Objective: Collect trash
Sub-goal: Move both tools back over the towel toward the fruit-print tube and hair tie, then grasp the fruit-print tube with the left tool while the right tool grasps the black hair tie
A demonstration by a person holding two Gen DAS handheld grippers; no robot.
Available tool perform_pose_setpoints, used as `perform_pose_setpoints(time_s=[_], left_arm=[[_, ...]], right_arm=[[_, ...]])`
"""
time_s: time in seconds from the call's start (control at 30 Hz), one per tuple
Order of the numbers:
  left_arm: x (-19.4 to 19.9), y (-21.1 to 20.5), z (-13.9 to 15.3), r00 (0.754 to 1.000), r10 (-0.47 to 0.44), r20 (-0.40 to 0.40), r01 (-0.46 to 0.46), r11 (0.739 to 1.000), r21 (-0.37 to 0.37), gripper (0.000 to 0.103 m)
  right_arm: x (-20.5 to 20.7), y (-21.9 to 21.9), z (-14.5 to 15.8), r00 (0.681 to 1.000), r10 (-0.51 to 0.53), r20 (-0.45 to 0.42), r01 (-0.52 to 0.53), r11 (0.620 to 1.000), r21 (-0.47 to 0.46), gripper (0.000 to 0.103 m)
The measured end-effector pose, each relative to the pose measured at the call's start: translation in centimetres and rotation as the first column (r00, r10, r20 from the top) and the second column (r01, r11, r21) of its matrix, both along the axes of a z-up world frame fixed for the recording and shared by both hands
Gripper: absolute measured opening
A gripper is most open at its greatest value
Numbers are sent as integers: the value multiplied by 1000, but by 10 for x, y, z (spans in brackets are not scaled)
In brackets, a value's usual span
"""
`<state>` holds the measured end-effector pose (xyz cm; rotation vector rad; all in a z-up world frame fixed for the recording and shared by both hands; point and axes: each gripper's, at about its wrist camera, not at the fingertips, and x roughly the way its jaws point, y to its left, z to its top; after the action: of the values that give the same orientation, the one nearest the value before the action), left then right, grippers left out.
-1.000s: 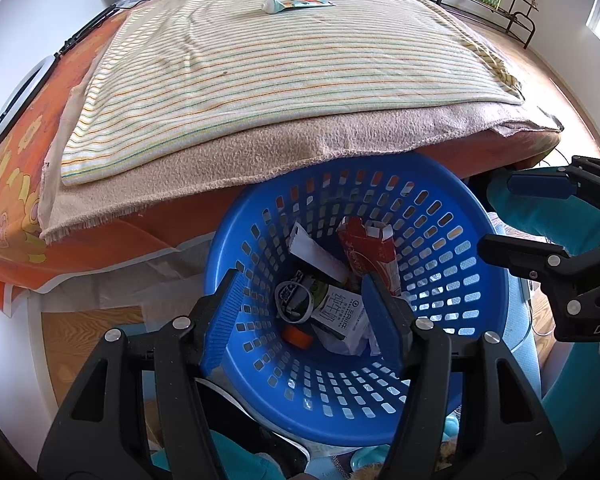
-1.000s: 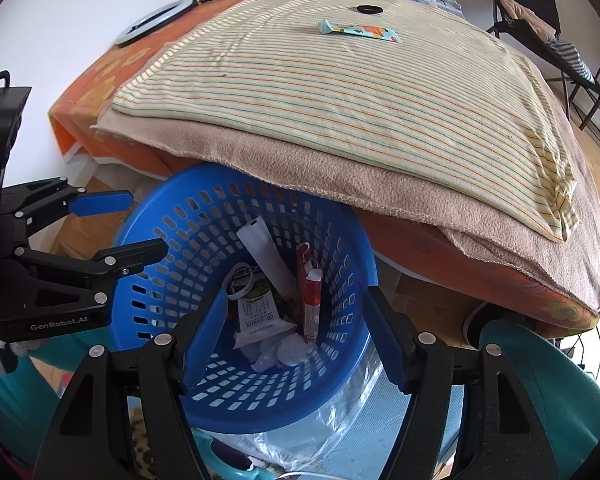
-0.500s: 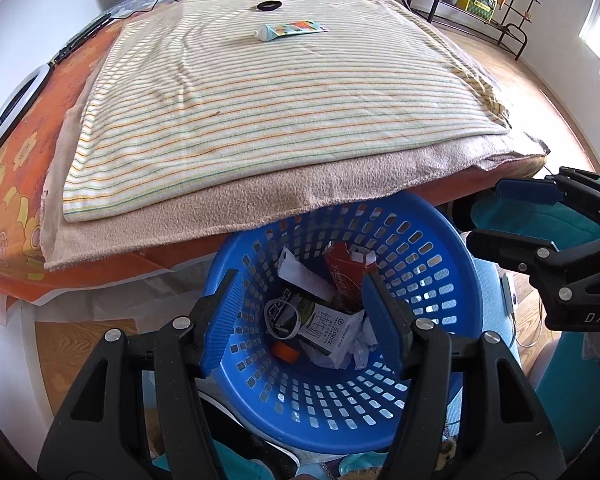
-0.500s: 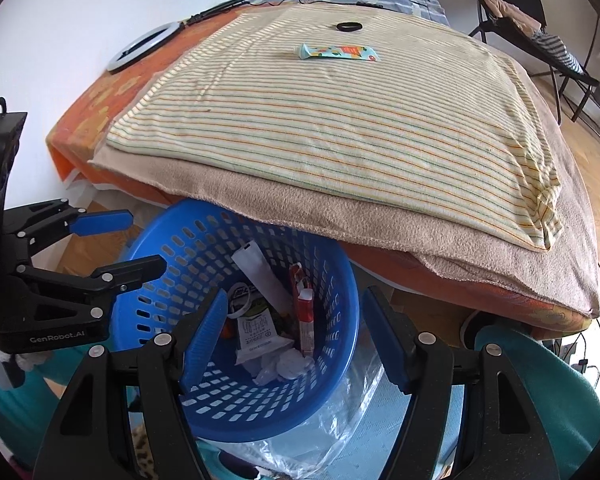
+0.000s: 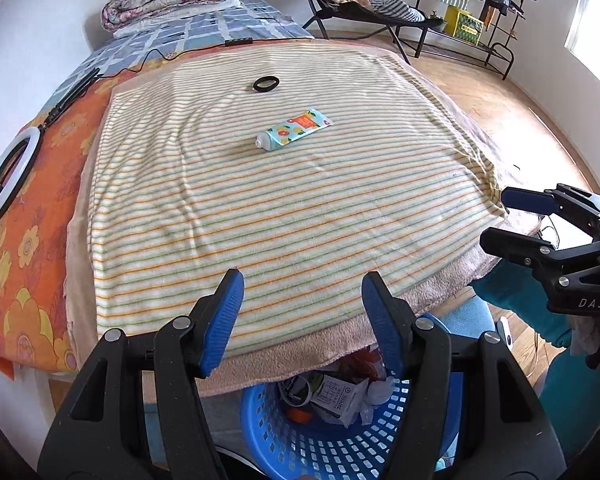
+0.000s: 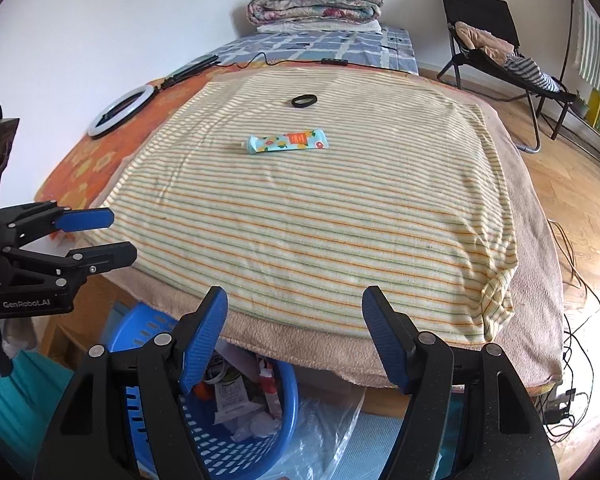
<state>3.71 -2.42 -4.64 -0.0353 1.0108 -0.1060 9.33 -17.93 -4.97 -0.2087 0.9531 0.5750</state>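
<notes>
Now both views have lifted from the blue basket (image 5: 324, 444) to the bed, where one tube (image 5: 294, 130) and one black ring (image 5: 266, 83) lie upper centre, left tool (image 5: 302, 306) and right tool (image 6: 294, 322) both released, empty.

Blue basket (image 5: 324, 436) half hidden under bed edge; print on tube (image 6: 286, 141) too small to read.

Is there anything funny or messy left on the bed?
Yes. A colorful tube lies alone on the striped blanket, with a black ring further back. The blue basket below the bed's edge already holds wrappers. Both the left claw and right claw are open and empty.
</notes>
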Motion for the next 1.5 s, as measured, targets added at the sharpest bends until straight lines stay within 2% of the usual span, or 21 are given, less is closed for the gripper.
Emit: perform_pose_setpoints(time_s=[0.27, 0.37, 0.47, 0.6, 0.73, 0.83, 0.9, 1.03, 1.33, 1.4, 1.5], left_arm=[[84, 3, 2, 998, -67, -8, 67, 998, -13, 63], [116, 2, -6, 995, -101, -23, 101, 995, 19, 63], [143, -1, -17, 990, -133, -34, 136, 987, 85, 63], [170, -6, -34, 982, -178, -65, 185, 977, 110, 63], [185, -12, -54, 972, -211, -99, 223, 966, 130, 63], [195, -8, -63, 973, -200, -111, 212, 972, 102, 63], [202, -3, -68, 975, -185, -119, 194, 978, 70, 50], [207, 10, -69, 983, -149, -108, 150, 989, -1, 46], [202, 5, -69, 980, -179, -86, 184, 982, 42, 44], [203, 7, -70, 984, -163, -74, 168, 984, 66, 43], [202, 20, -68, 989, -131, -66, 134, 989, 54, 41]], right_arm=[[52, -11, 20, 999, -45, 15, 44, 999, 29, 69], [72, -15, 26, 998, -57, 24, 56, 997, 46, 69], [93, -18, 27, 997, -71, 11, 70, 996, 63, 69], [121, -19, 24, 996, -89, -16, 90, 993, 78, 69], [144, -18, 17, 992, -118, -49, 122, 988, 99, 69], [158, -12, 13, 991, -122, -55, 127, 988, 93, 69], [164, -6, 10, 993, -112, -48, 115, 990, 79, 69], [179, 9, 4, 994, -95, -54, 99, 992, 73, 69], [214, 38, -15, 991, -82, -110, 92, 992, 91, 69], [221, 44, -17, 989, -82, -123, 94, 990, 101, 69], [228, 52, -20, 987, -81, -136, 97, 989, 114, 69]])
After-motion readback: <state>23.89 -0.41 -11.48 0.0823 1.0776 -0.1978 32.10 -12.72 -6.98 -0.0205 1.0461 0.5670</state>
